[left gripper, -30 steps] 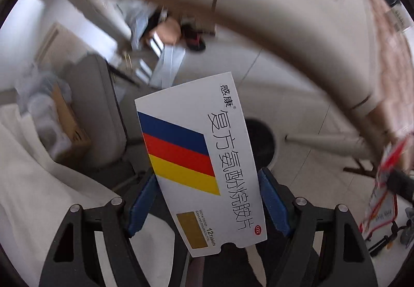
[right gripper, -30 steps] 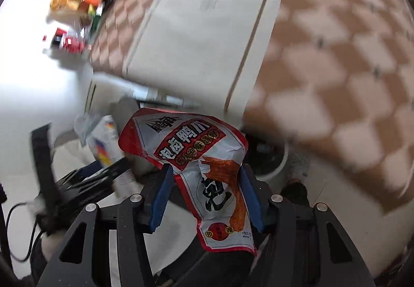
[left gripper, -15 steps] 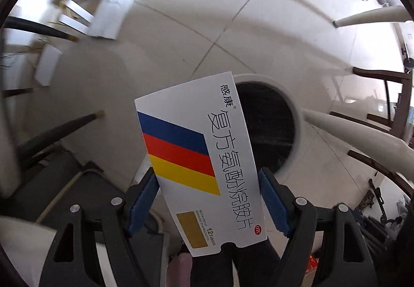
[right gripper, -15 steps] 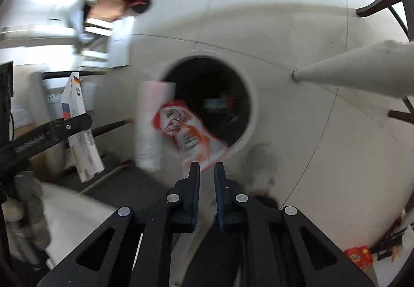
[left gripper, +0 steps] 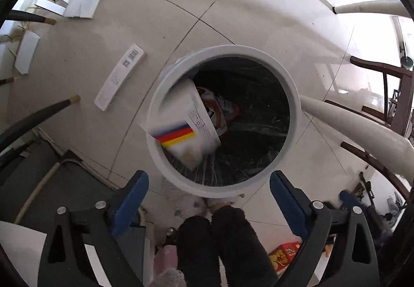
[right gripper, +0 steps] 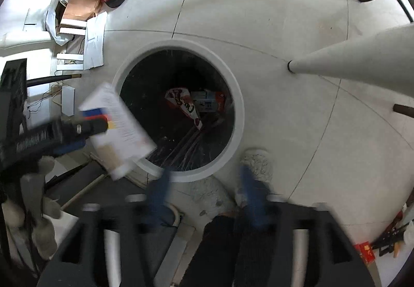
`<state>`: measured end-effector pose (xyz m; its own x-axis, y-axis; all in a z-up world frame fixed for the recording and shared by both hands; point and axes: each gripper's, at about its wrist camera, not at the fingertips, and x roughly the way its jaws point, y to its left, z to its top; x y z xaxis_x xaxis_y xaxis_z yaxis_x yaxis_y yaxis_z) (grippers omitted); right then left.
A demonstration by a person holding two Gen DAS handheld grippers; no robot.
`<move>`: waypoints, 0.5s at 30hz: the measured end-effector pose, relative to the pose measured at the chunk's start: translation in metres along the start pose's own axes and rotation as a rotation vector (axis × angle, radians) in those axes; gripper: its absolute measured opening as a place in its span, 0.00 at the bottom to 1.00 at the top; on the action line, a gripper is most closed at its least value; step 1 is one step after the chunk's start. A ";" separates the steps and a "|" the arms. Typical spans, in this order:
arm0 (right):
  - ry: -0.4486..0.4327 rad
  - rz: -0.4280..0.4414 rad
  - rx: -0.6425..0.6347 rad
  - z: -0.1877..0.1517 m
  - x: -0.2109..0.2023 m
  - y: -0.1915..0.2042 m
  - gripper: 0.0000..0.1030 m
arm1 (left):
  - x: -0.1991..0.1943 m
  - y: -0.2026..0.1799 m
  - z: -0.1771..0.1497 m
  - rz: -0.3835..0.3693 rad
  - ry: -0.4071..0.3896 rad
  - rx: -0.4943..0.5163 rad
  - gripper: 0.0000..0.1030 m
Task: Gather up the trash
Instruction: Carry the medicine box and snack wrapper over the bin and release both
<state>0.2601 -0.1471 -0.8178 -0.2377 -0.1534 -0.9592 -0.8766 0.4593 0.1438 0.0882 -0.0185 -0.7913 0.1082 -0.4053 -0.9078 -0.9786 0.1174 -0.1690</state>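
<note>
Falling free, the blurred medicine box (left gripper: 185,129) tips over the near-left rim of the white bin (left gripper: 293,106), long axis slanting down into it. The left tool (left gripper: 208,192) has just been opening, wide and empty. In the bin lies a red snack wrapper (right gripper: 185,106) beside a small carton (right gripper: 207,102); the right tool (right gripper: 204,188), blurred, has just been opening, empty.

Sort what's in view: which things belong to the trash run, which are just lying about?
Job:
- trash bin
- medicine box, falling at the rim
- snack wrapper, in the bin
- left gripper, jaws open
- right gripper, jaws open

Lying about:
- barcoded white box on floor
- table leg
- red packet
</note>
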 end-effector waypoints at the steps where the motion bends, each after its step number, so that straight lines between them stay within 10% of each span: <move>1: -0.011 -0.027 -0.015 0.000 -0.006 0.003 0.83 | -0.002 0.000 -0.003 0.005 -0.006 -0.002 0.93; 4: -0.020 -0.083 -0.035 0.000 -0.012 0.005 1.00 | -0.015 0.004 -0.014 0.058 -0.047 -0.003 0.93; 15: -0.097 -0.113 -0.095 -0.029 -0.071 0.033 1.00 | -0.102 0.013 -0.092 0.268 -0.224 0.018 0.93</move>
<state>0.2357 -0.1461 -0.7380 -0.0981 -0.1124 -0.9888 -0.9322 0.3583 0.0518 0.0487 -0.0591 -0.6657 -0.1143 -0.1486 -0.9823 -0.9744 0.2097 0.0816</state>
